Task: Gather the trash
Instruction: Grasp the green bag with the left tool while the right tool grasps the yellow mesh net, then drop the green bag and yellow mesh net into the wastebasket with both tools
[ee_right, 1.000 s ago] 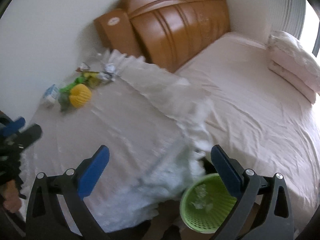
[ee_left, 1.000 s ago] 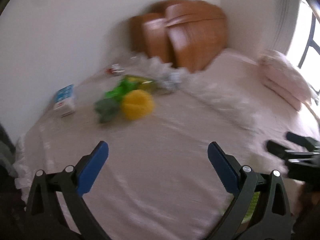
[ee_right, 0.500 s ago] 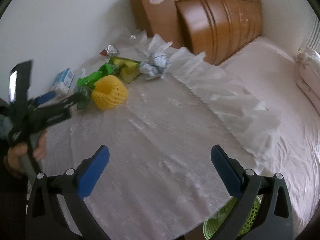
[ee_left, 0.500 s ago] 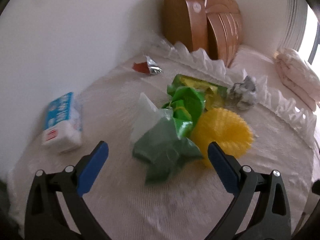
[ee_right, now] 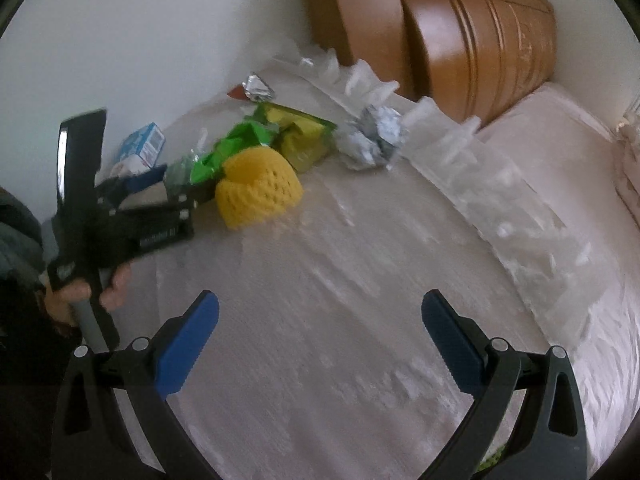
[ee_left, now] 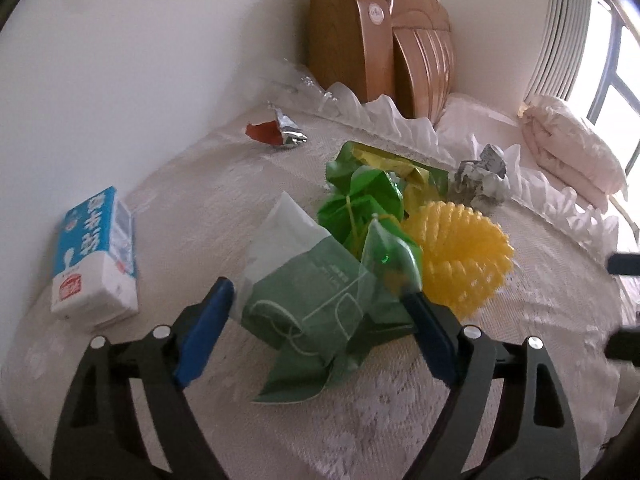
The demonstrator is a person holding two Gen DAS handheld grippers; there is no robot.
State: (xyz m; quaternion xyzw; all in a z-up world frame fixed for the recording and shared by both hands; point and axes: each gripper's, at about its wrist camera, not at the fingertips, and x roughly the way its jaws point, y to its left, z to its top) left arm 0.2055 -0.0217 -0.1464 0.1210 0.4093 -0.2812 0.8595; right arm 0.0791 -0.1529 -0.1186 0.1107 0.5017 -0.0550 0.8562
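**Left gripper closing around a green wrapper on the bed**

The left gripper [ee_left: 316,316] has its jaws closing with the green wrapper [ee_left: 308,300] between them; the pads look beside it, not yet pressing. The wrapper lies mid-bed in a pile with a yellow net [ee_left: 460,256] just to its right, a bright green bag [ee_left: 360,204] behind and crumpled foil [ee_left: 480,178] near the frilled edge. A milk carton [ee_left: 94,256] sits at the wall-side edge. The right gripper [ee_right: 320,344] hangs wide open over bare cover, holding nothing.
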